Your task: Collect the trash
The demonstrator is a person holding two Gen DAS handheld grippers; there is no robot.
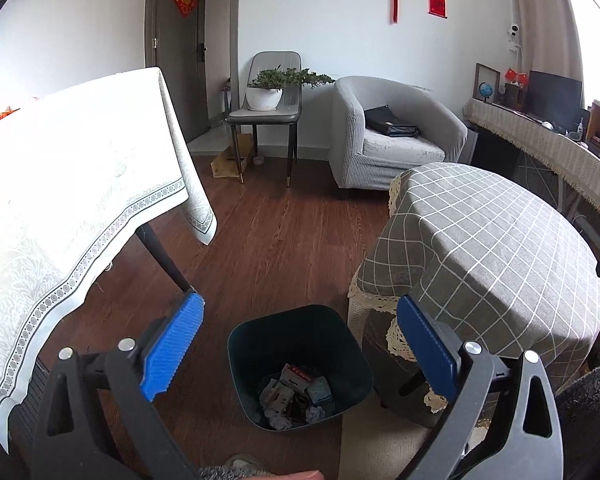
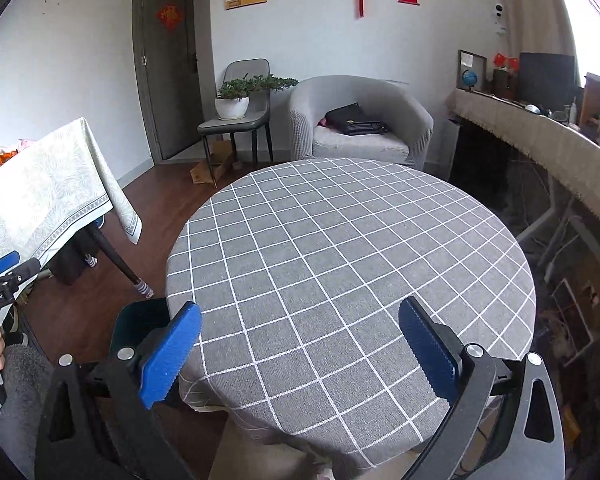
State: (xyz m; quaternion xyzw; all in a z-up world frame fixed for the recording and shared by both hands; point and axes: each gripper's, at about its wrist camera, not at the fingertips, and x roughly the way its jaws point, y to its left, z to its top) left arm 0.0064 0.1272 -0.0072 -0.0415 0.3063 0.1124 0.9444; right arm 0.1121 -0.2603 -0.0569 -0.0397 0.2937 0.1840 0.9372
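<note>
1. The trash (image 1: 296, 396), crumpled paper and small wrappers, lies at the bottom of the dark bin (image 1: 236, 356), which stands on the wood floor (image 1: 268, 248) between the two tables, just beside the round one.
2. By my judgement the collecting is done or nearly so: the checked round table (image 2: 340, 248) shows bare cloth, and no loose scrap is visible on the floor.
3. The left gripper (image 1: 300, 344) hangs above the bin, jaws wide apart, holding nothing.
4. The right gripper (image 2: 300, 352) hangs over the round table's near edge, likewise spread and empty.
5. Count: one bin; roughly half a dozen pieces inside, too jumbled for an exact tally; two grippers; two tables, counting the white-clothed table (image 1: 80, 168).
6. Farther out: one armchair (image 1: 392, 132) and one potted plant (image 1: 268, 92) on a chair.
</note>
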